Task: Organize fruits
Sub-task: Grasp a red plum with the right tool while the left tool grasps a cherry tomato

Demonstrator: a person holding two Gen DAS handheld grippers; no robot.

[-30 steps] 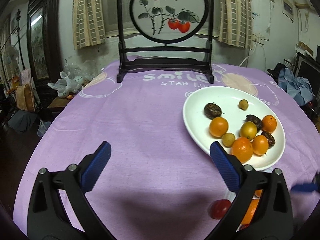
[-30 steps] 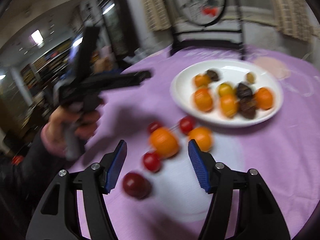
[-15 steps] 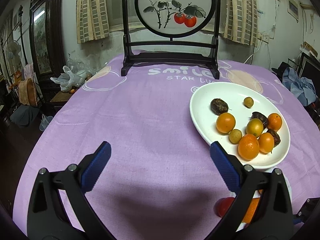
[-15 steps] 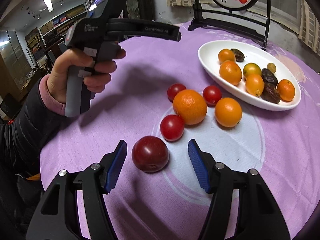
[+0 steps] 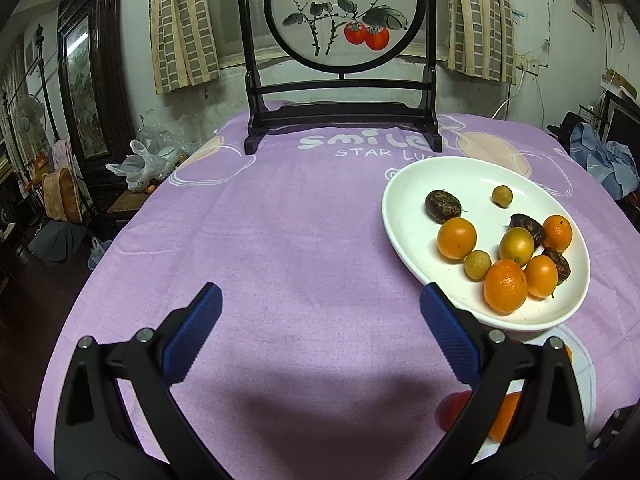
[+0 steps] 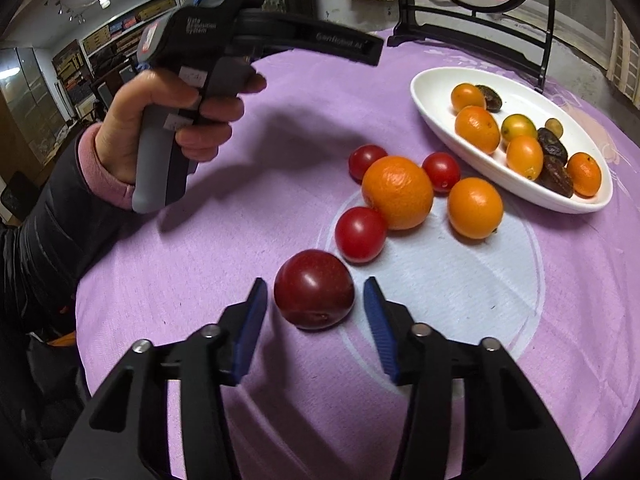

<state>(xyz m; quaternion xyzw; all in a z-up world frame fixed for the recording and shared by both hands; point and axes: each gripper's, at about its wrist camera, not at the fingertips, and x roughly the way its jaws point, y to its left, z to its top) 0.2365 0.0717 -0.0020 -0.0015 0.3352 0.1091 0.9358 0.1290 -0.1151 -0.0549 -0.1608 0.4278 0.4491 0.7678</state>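
While the right claw [image 6: 315, 308], jaws parted and empty, straddles the dark red plum [image 6: 314, 289], an off-centre squeeze may roll it away; left claw [image 5: 320, 332] gapes, empty.

plum [image 6: 314, 289]: placed between the right gripper [image 6: 316, 312] fingers
tomatoes and oranges [image 6: 398, 192]: found behind the plum
plate [image 6: 440, 128]: set behind them, right side
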